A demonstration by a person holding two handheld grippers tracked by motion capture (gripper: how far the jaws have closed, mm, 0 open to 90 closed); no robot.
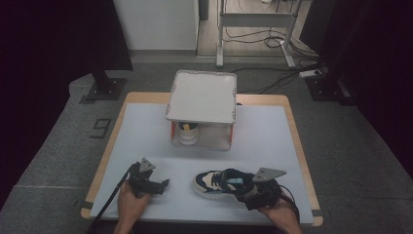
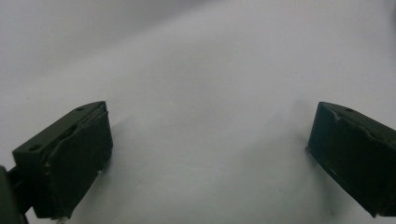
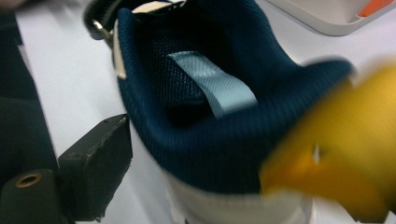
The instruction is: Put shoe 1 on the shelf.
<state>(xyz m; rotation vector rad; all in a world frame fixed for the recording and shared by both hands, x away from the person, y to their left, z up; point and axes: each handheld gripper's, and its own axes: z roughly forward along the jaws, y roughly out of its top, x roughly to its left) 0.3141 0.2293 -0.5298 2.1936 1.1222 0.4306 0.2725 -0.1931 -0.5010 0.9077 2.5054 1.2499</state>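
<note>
A navy, cream and white sneaker (image 1: 219, 183) lies on the white table mat (image 1: 146, 141) near the front edge, toe pointing left. My right gripper (image 1: 245, 189) is at its heel. In the right gripper view the navy heel collar (image 3: 196, 116) with a pale blue pull tab (image 3: 215, 84) sits between the jaws of the right gripper (image 3: 224, 154). One black fingertip (image 3: 98, 158) lies against the collar; a blurred yellow shape (image 3: 336, 154) hides the other. My left gripper (image 1: 163, 185) rests at the front left, open and empty (image 2: 210, 140), its fingers (image 2: 74, 158) just over the mat.
A white two-level rack (image 1: 202, 95) stands mid-table with a second sneaker (image 1: 187, 132) under its top shelf. Its corner (image 3: 327, 18) appears beyond the held shoe. Desk legs and cables (image 1: 272, 39) lie on the floor behind the table.
</note>
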